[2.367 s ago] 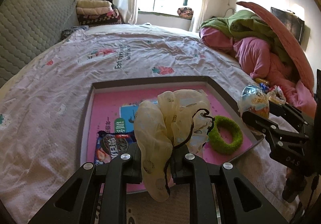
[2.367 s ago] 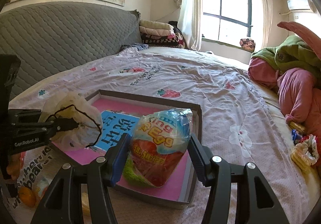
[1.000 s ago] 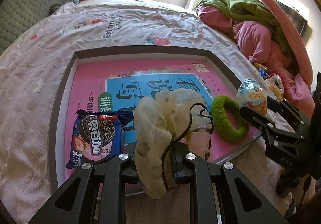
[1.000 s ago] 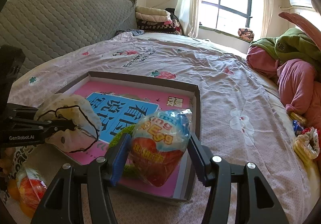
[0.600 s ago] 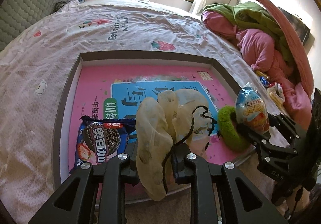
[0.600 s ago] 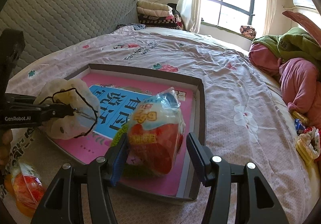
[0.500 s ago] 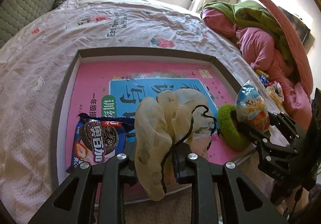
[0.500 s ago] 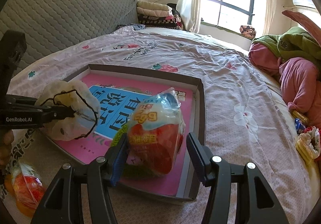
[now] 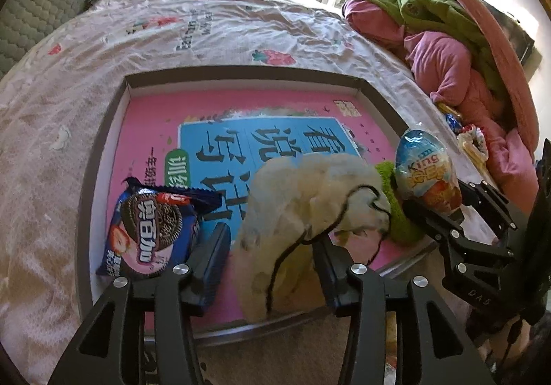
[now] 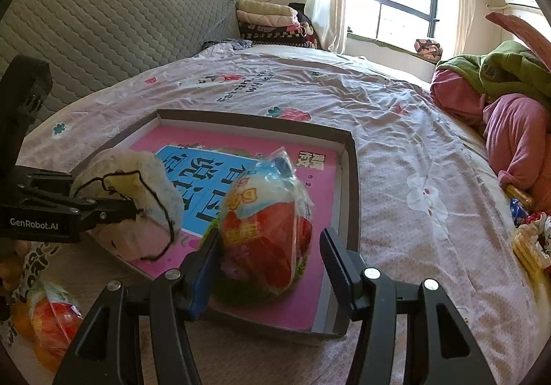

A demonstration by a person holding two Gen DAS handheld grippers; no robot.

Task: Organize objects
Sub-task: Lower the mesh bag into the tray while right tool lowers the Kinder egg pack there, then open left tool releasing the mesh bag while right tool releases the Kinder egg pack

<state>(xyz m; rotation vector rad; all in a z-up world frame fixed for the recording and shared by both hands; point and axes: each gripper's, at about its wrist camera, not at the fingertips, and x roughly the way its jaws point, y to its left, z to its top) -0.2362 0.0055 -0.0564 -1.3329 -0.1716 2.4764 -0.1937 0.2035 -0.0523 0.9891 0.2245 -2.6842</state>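
Note:
A cream hair scrunchie (image 9: pixel 303 199) with a black cord lies on the pink floor of the grey-rimmed tray (image 9: pixel 241 69). My left gripper (image 9: pixel 272 247) straddles it; its jaws are opening, and the left pad stands clear of the fabric. A wrapped chocolate egg (image 10: pixel 268 223) rests on a green hair tie (image 10: pixel 211 224) at the tray's near right corner. It sits between the fingers of my right gripper (image 10: pixel 272 247), leaning on the left finger with a gap to the right one. A blue cookie pack (image 9: pixel 155 230) lies at the tray's near left.
The tray (image 10: pixel 351 199) sits on a pink-patterned bed sheet. Pink and green bedding (image 10: pixel 509 130) is piled on the right, with small snack packets (image 10: pixel 530 240) beside it. A bag of orange snacks (image 10: pixel 51 319) lies near left. A grey quilted headboard (image 10: pixel 103 26) runs behind.
The left jaws have spread apart and the scrunchie has slumped onto the tray floor. The egg has tipped leftward between the right fingers, leaving a gap on its right.

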